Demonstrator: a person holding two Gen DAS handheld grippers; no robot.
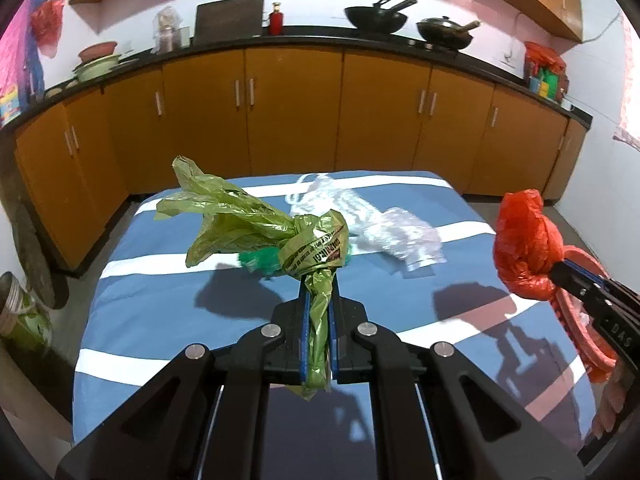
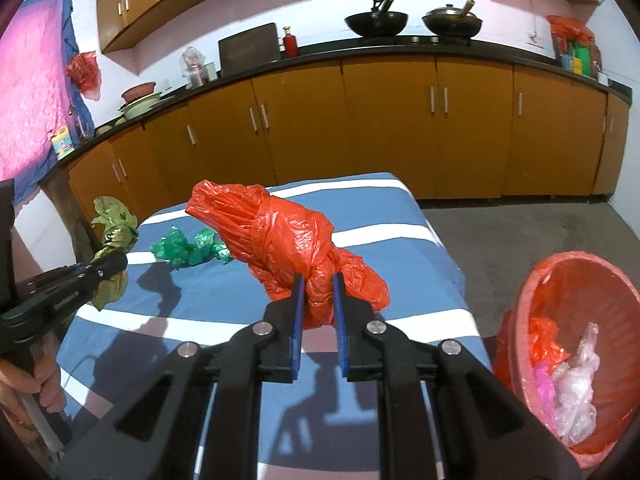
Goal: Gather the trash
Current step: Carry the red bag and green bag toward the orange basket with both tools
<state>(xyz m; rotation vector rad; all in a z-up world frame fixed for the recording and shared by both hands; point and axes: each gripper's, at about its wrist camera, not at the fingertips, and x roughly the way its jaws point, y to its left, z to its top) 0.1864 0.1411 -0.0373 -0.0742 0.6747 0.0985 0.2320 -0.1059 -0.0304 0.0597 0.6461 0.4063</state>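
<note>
Trash here is knotted plastic bags: an olive-green bag [image 1: 256,224] hangs pinched in the closed jaws of the left gripper [image 1: 319,280] above the blue-and-white striped surface [image 1: 160,312], and a red bag [image 2: 288,240] is clamped in the closed jaws of the right gripper [image 2: 316,280]. A crumpled dark-green bag [image 2: 188,250] and a clear bag [image 1: 384,228] lie farther off on the cloth. At the near right stands a red bin [image 2: 528,300] with bags inside.
</note>
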